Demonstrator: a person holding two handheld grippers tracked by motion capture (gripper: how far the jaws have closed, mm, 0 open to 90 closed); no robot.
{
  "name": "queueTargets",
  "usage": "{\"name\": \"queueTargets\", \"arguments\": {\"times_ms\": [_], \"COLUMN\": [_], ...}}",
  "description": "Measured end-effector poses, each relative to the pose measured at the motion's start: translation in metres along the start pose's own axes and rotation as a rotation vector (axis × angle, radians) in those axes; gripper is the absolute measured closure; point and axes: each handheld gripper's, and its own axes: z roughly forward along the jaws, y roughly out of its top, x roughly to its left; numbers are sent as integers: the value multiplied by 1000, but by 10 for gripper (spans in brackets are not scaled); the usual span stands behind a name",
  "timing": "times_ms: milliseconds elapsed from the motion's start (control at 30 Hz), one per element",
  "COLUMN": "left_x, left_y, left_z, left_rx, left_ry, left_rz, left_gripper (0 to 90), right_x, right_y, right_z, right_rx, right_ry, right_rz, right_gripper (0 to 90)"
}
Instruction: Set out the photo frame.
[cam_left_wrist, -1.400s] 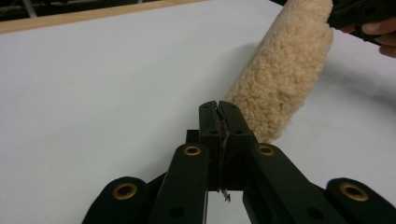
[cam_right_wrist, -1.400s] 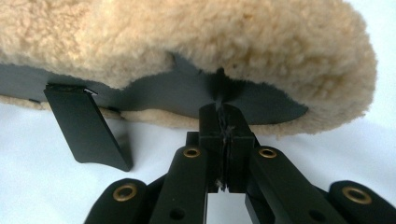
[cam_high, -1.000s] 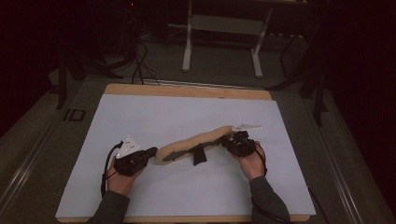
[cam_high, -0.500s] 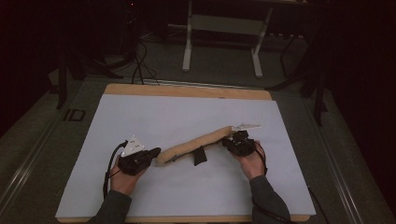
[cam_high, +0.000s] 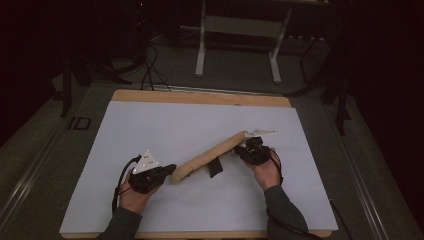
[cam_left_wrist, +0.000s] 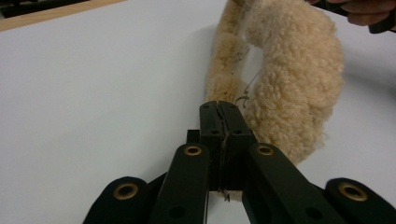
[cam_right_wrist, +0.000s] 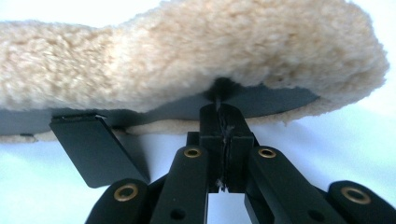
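now stretched slantwise over the white table sheet, tan sheepskin strap pad, left gripper and right gripper each pinching one end, black flap hanging below

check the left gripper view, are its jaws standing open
No: the left gripper has its jaws pressed together on a thin edge of the fleece pad.

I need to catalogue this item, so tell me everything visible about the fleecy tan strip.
The fleecy tan strip is a long, narrow pad of curly, sheepskin-like pile with a dark backing and a black tab hanging from its underside. It runs diagonally across the white table. The left hand-held gripper pinches its near end and the right hand-held gripper its far edge, jaws shut.
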Motion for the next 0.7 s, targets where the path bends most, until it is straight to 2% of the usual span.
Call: {"name": "queueTargets", "arguments": {"times_ms": [300, 700], "left_x": [-10, -23], "left_y": [0, 1], "left_z": [3, 6], "left_rx": [-2, 11], "left_ry": [-32, -59], "left_rz": [10, 54], "left_gripper": [900, 900], "right_x": [8, 17], "right_y": [4, 7], "right_z": [1, 8], "right_rx": [-8, 4], "right_ry": [11, 27], "right_rz": [-13, -32], "right_gripper": [888, 888]}}
